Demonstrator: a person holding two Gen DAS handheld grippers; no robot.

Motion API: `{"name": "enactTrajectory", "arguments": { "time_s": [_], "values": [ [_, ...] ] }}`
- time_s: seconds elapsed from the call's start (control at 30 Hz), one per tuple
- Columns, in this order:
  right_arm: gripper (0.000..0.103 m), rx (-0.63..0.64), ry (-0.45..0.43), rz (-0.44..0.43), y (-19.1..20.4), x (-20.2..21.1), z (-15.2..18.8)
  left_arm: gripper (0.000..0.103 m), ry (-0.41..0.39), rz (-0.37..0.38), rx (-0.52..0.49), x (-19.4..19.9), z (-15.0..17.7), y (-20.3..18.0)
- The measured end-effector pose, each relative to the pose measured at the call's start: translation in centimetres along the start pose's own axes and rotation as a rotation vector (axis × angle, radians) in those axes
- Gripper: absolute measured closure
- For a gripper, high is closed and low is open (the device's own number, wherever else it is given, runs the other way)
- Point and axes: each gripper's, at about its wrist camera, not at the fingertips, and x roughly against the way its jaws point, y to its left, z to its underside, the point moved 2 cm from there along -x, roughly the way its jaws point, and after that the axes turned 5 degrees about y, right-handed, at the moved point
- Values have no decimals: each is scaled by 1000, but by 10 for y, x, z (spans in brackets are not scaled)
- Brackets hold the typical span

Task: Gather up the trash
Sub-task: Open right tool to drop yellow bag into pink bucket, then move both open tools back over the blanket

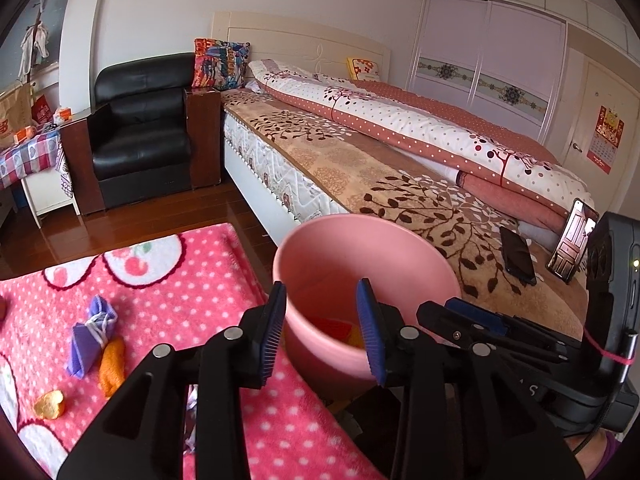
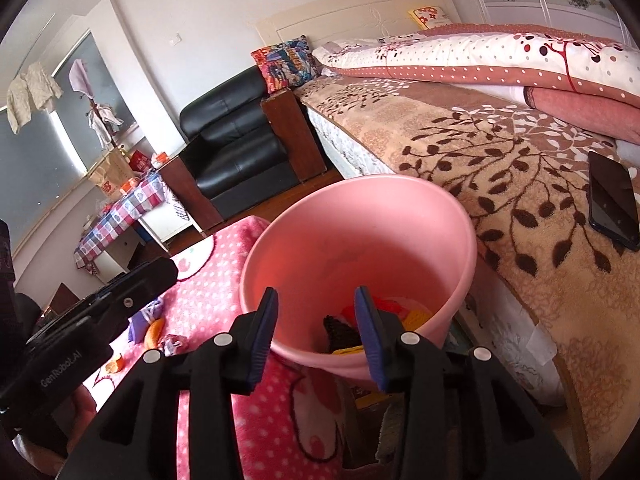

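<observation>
A pink bin [image 1: 320, 264] [image 2: 360, 236] stands on a pink polka-dot mat [image 1: 172, 292] [image 2: 216, 292] beside the bed. It holds several scraps, red, yellow and black [image 2: 344, 330]. My left gripper [image 1: 322, 328] is open and empty at the bin's near rim. My right gripper [image 2: 316, 330] is open and empty over the bin's near rim; it also shows in the left wrist view [image 1: 480, 320]. On the mat lie a purple wrapper [image 1: 90, 336] [image 2: 142, 318], an orange piece [image 1: 111, 366] [image 2: 154, 332], an orange peel [image 1: 49, 403] [image 2: 114, 364] and a crumpled wrapper [image 2: 173, 344].
The bed [image 1: 360, 160] [image 2: 520, 184] runs along the right, with two phones [image 1: 518, 255] [image 1: 572, 240] on it. A black armchair [image 1: 140, 136] [image 2: 236, 152] and a cluttered checked table [image 1: 24, 148] [image 2: 120, 212] stand at the back. Wood floor [image 1: 120, 224] lies past the mat.
</observation>
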Motion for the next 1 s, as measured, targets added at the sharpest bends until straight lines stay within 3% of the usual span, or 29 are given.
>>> {"name": "enactTrajectory", "arguments": {
  "time_s": [0.37, 0.7, 0.87, 1.0],
  "values": [
    [61, 109, 75, -106, 74, 0, 35, 66, -15, -70, 61, 59, 35, 63],
    [61, 196, 153, -152, 127, -15, 63, 66, -31, -264, 157, 109, 75, 153],
    [61, 210, 190, -161, 134, -29, 66, 66, 3, -360, 244, 114, 95, 195],
    [61, 218, 206, -169, 139, -36, 67, 66, 44, -385, 297, 106, 107, 220]
  ]
}}
